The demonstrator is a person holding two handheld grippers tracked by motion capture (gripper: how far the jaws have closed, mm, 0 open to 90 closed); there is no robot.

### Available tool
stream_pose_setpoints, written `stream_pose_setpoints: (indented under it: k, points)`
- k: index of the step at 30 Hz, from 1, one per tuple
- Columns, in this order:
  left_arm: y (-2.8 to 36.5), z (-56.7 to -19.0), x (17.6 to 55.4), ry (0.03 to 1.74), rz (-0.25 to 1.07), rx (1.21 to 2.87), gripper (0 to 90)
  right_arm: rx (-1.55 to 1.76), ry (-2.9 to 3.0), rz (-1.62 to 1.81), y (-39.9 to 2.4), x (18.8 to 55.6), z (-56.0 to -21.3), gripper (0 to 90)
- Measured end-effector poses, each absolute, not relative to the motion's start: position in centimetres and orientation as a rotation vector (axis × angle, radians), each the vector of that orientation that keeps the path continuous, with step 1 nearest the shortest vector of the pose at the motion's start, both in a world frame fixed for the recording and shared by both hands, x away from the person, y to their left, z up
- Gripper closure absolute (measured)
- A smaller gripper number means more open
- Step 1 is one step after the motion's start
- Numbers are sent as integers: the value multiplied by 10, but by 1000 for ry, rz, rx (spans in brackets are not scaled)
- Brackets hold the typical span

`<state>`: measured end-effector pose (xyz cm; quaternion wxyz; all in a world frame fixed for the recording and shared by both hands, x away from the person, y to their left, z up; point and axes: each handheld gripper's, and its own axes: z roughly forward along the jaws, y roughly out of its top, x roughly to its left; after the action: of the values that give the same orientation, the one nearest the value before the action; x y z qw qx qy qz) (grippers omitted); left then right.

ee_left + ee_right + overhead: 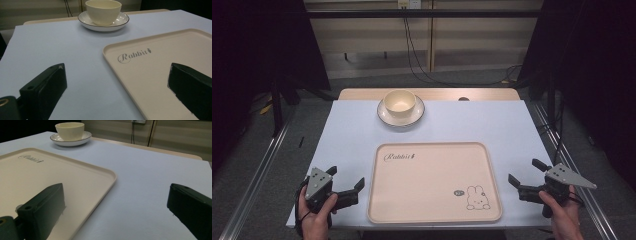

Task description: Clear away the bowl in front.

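The left gripper (348, 184) is held low over the near left corner of the counter (347, 135), its fingers (45, 88) spread wide with nothing between them. The right gripper (527, 176) is held the same way at the near right corner, its fingers (42, 205) also fully apart and empty. Between the two sets of fingers lies the cream tray (382, 200), flat on the counter, bare apart from a printed word and a small rabbit drawing. The tray's left edge lies just beyond the left fingers, and its right edge just inside the right fingers.

Well ahead of both sets of fingers, past the far edge of the tray, a cream bowl (400, 102) is seen standing upright in a white saucer (418, 116) with a dark rim. Nothing appears to be in the bowl.

The work is judged to be at its very start: a resting pose is kept, and nothing has been gripped. The bowl and saucer are probably to be brought onto the tray. For that, a long reach forward over the tray would be called for, with the fingers lowered around the bowl's rim or the saucer's lip. Because the bowl sits loose on the saucer, a level lift would be needed.
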<state>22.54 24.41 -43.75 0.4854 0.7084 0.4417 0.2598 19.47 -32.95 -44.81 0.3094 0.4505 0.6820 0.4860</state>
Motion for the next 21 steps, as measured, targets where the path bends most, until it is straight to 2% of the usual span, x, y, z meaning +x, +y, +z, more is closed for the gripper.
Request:
stream_pose_setpoints:
  k: [21]
  points:
    - [238, -438, 229, 1069, 602, 1725, 21, 1149, 1807, 1275, -330, 193, -447, 25]
